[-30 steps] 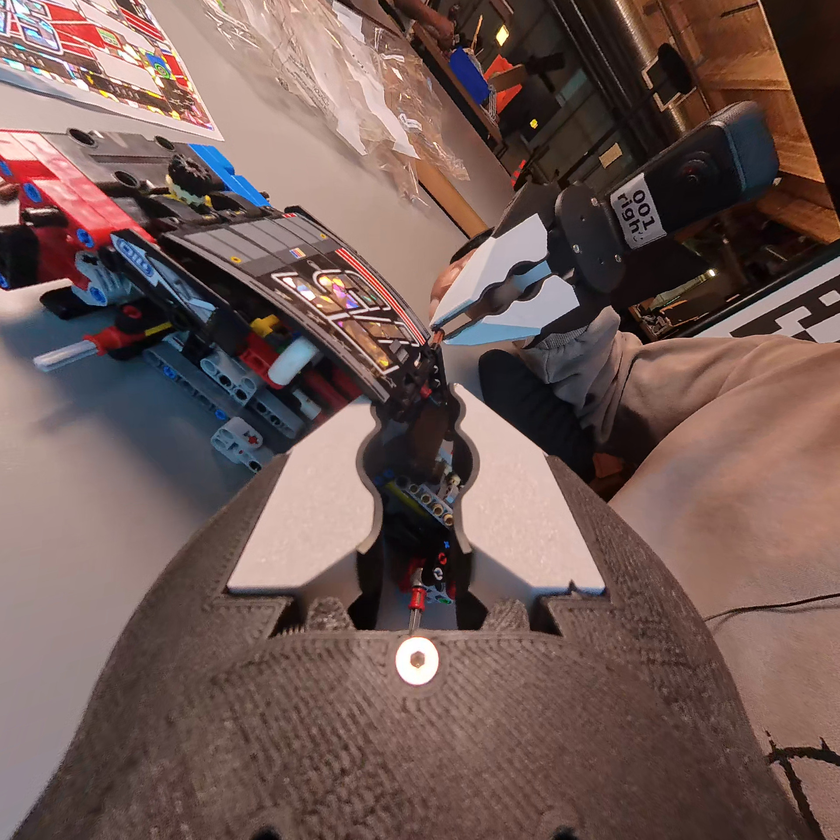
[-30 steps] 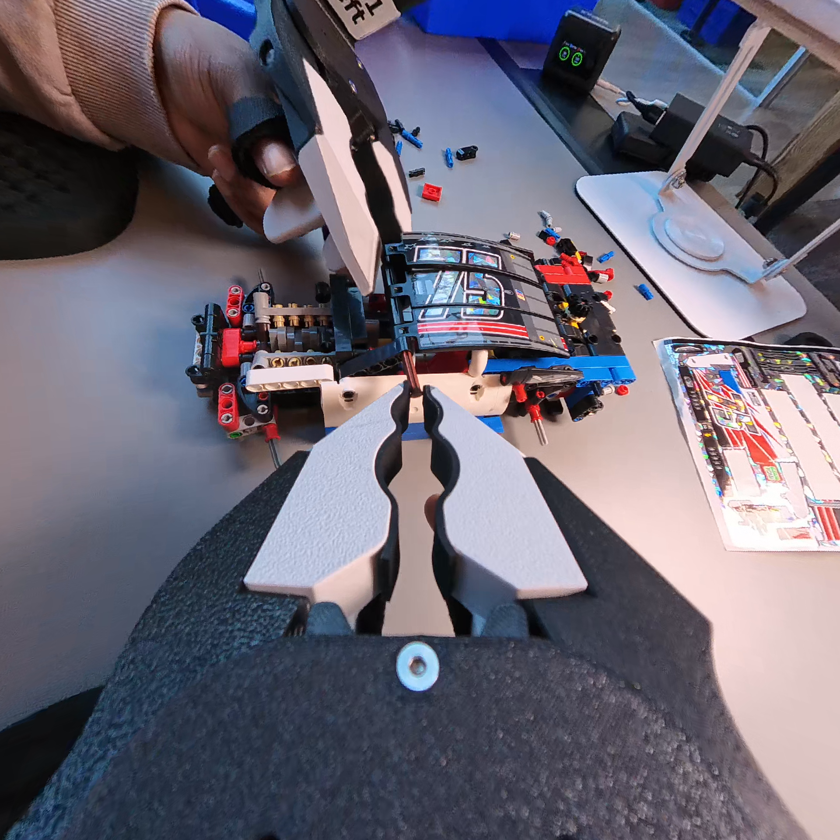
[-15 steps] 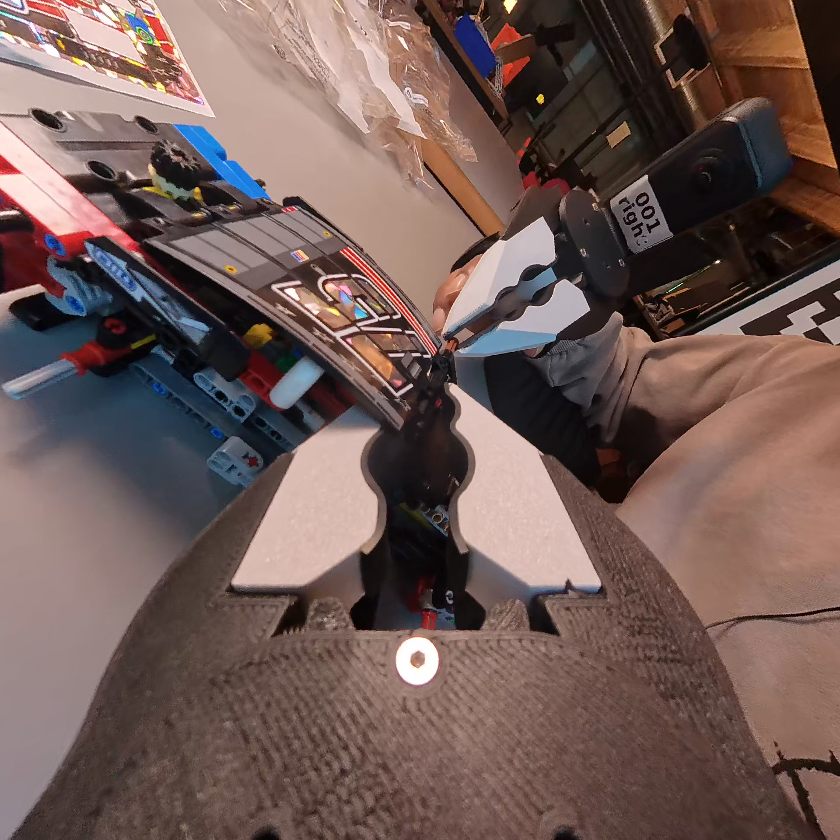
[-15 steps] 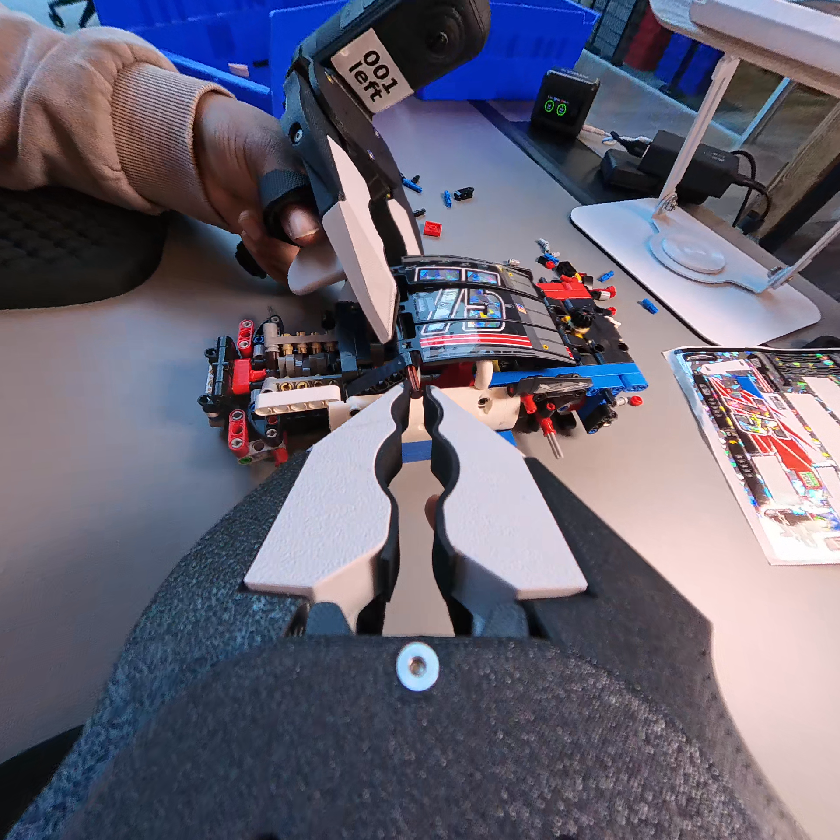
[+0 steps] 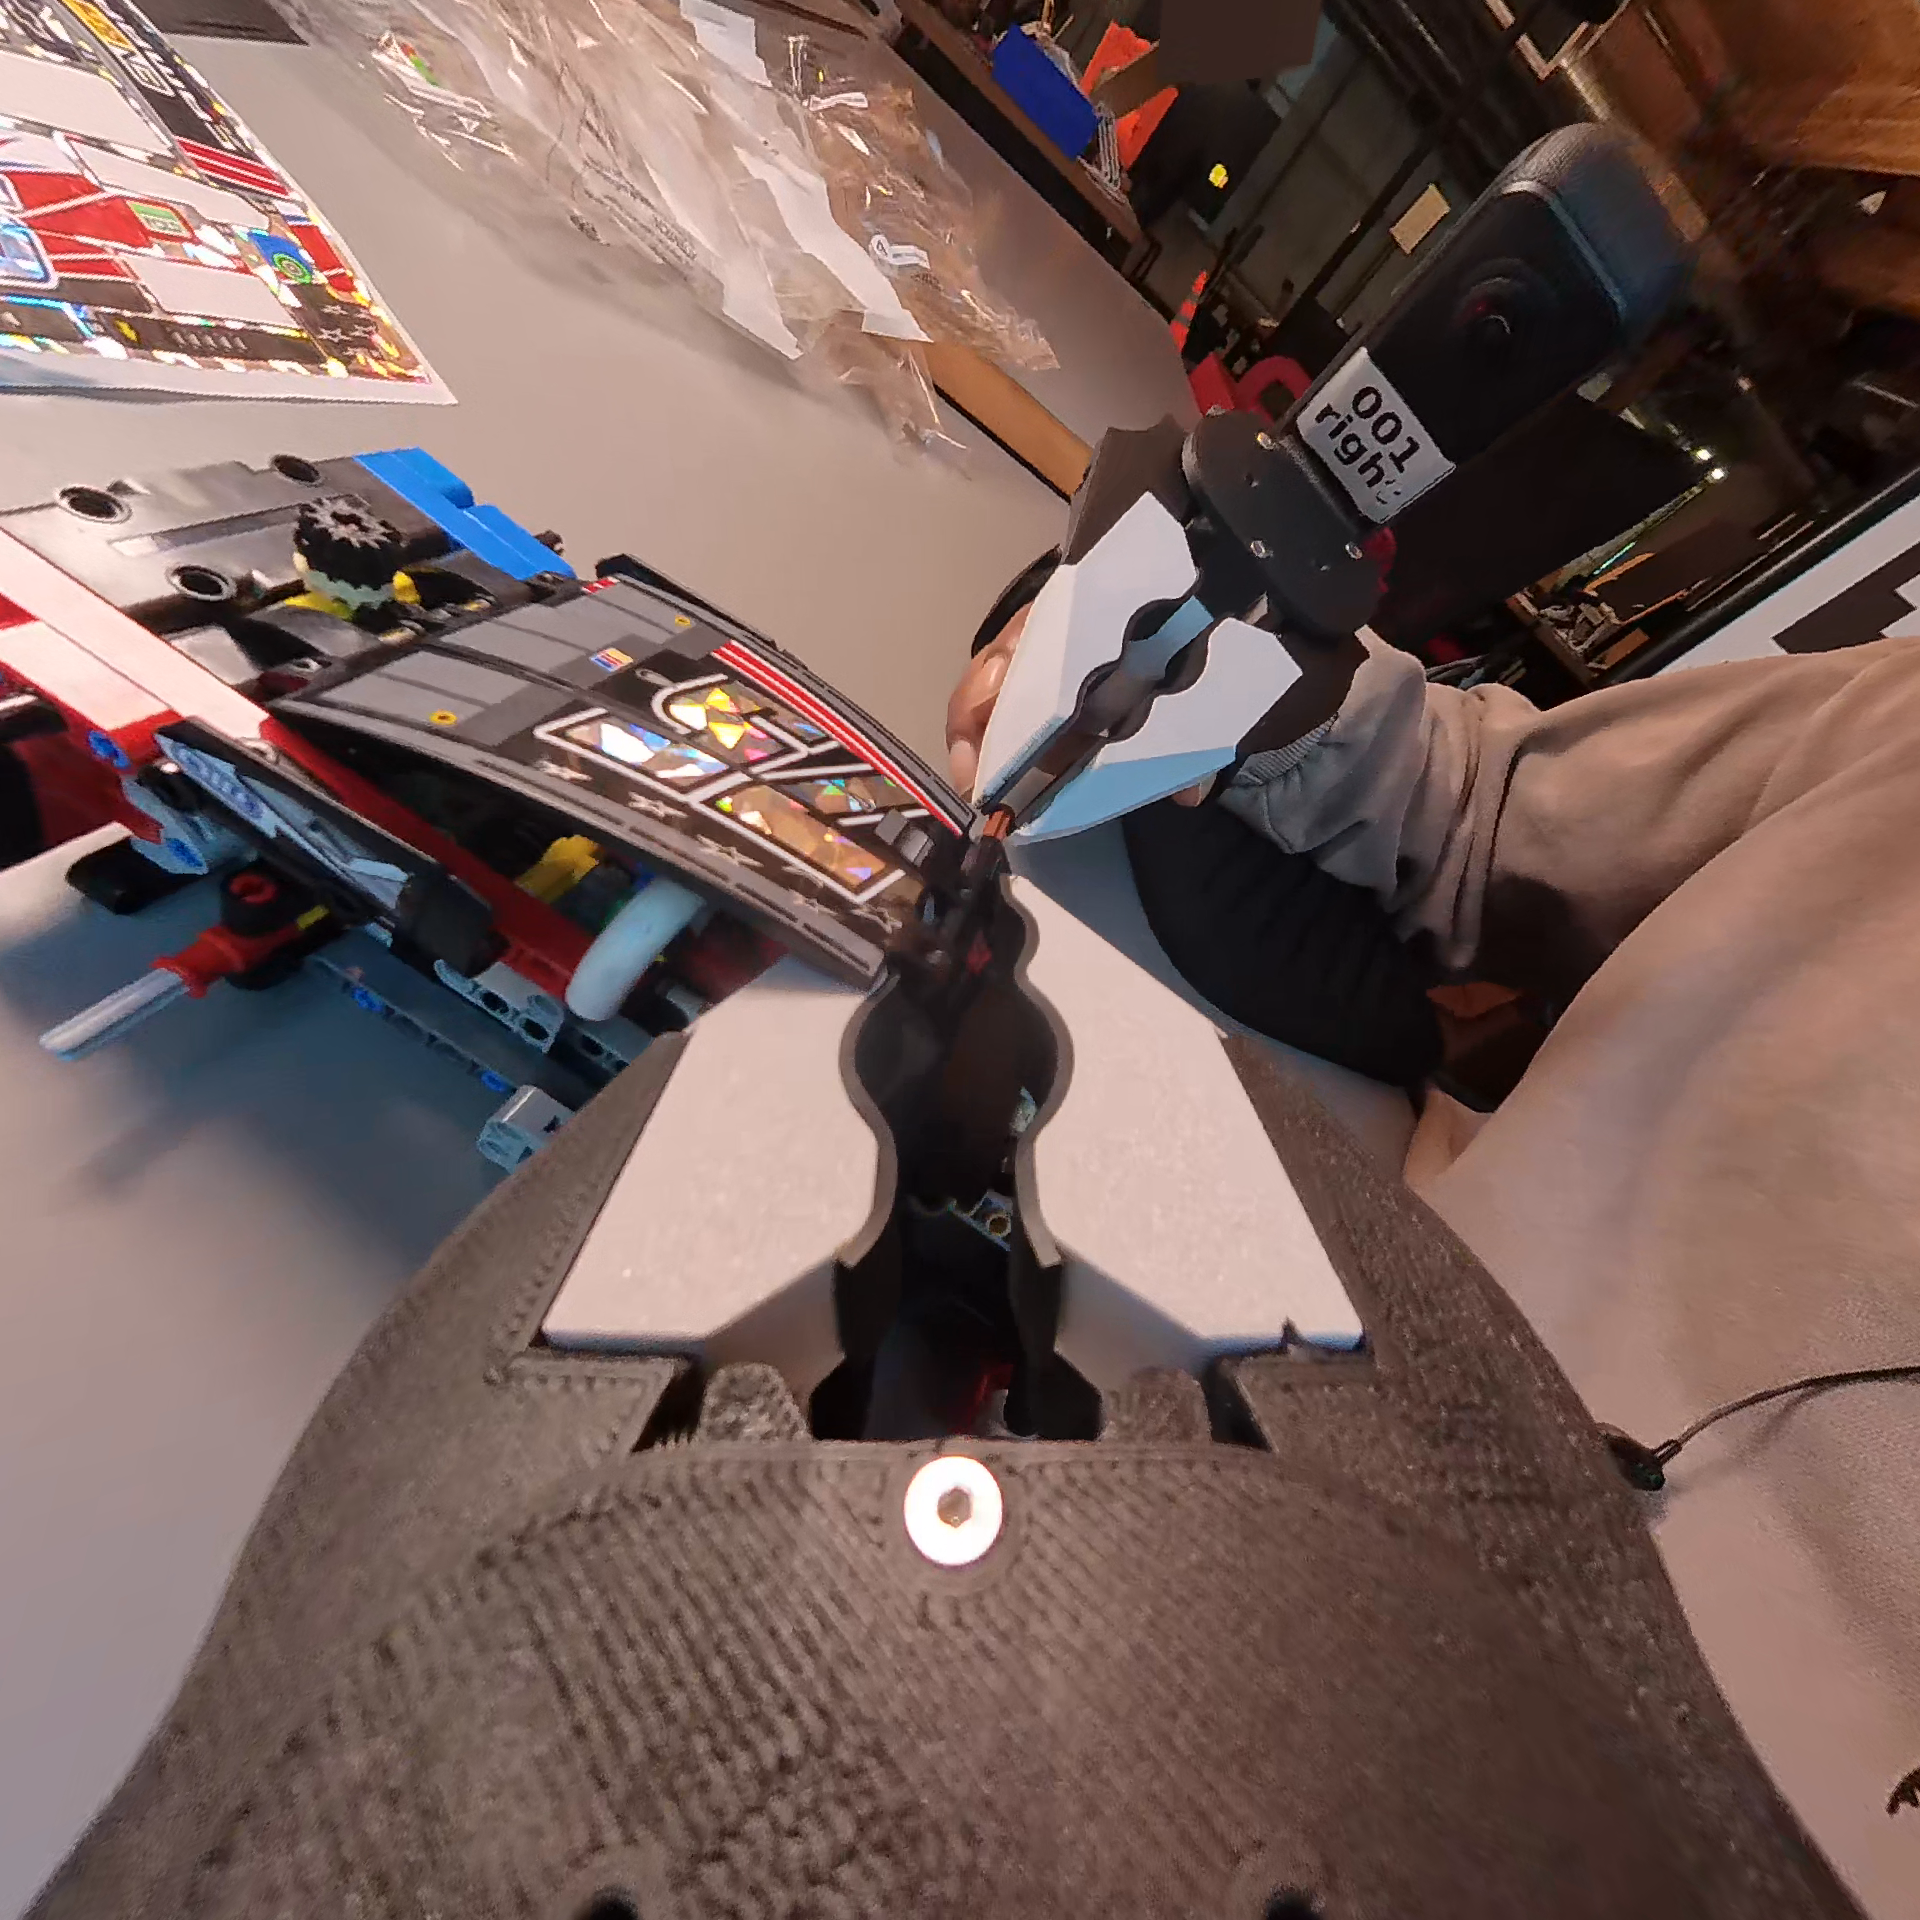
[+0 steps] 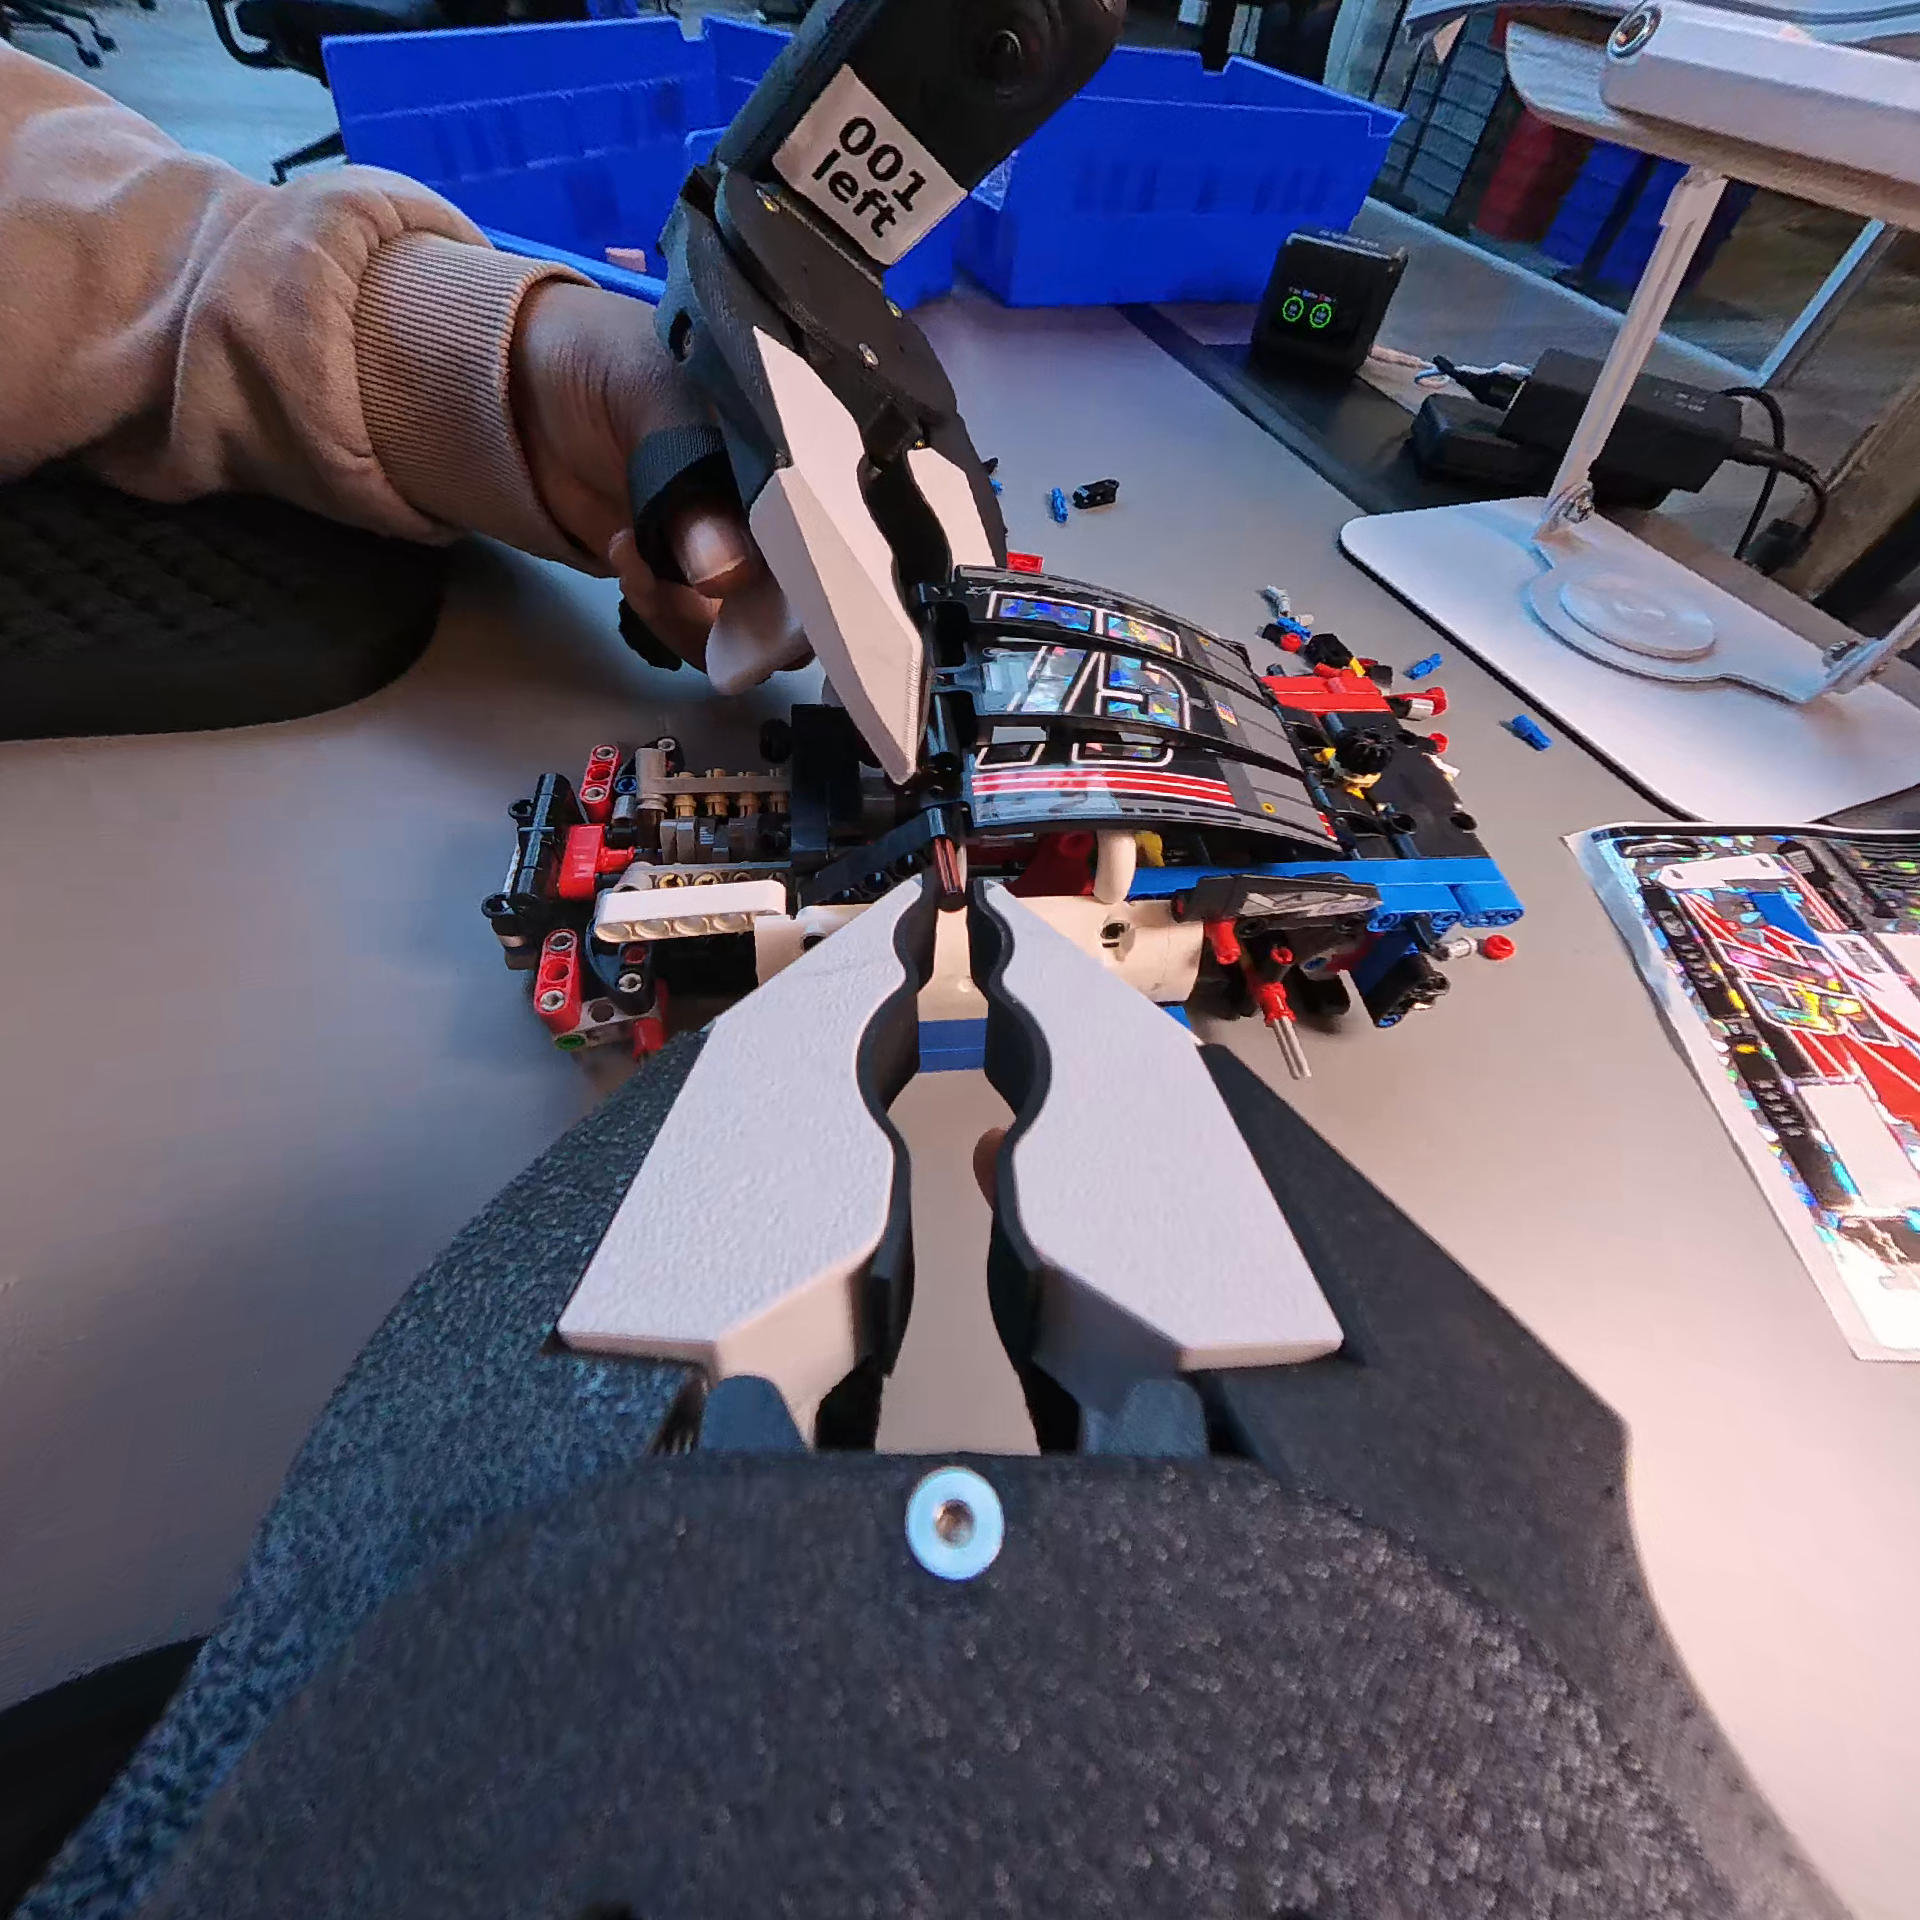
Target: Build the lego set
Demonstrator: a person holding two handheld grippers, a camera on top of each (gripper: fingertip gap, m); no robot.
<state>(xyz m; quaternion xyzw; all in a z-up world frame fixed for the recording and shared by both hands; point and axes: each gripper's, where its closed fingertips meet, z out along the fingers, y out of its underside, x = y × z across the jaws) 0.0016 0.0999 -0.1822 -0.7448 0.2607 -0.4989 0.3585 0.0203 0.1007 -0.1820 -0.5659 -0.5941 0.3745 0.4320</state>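
A partly built lego car (image 6: 1143,769) with a black stickered roof panel (image 5: 675,748) lies on the grey table. My left gripper (image 5: 951,961) reaches down at the rear edge of the roof and is shut on the car's black frame there; it also shows in the right wrist view (image 6: 930,717). My right gripper (image 6: 948,899) is shut on a small red-brown pin (image 6: 948,868), and its far end sits at the black frame by the roof's corner. The right gripper also shows in the left wrist view (image 5: 1000,816), its tips on the pin (image 5: 997,828).
A sticker sheet (image 6: 1787,1018) lies to the right of the car. Loose small parts (image 6: 1081,497) lie behind it. A white lamp base (image 6: 1621,623), blue bins (image 6: 1143,177) and a small black device (image 6: 1314,312) stand farther back. Clear plastic bags (image 5: 727,187) lie across the table. Left and right tips are no more than a few centimetres apart.
My left gripper's jaws have narrowed step by step onto the car's black frame as it moved in closer. My right gripper has stayed shut on the pin at the roof's corner.
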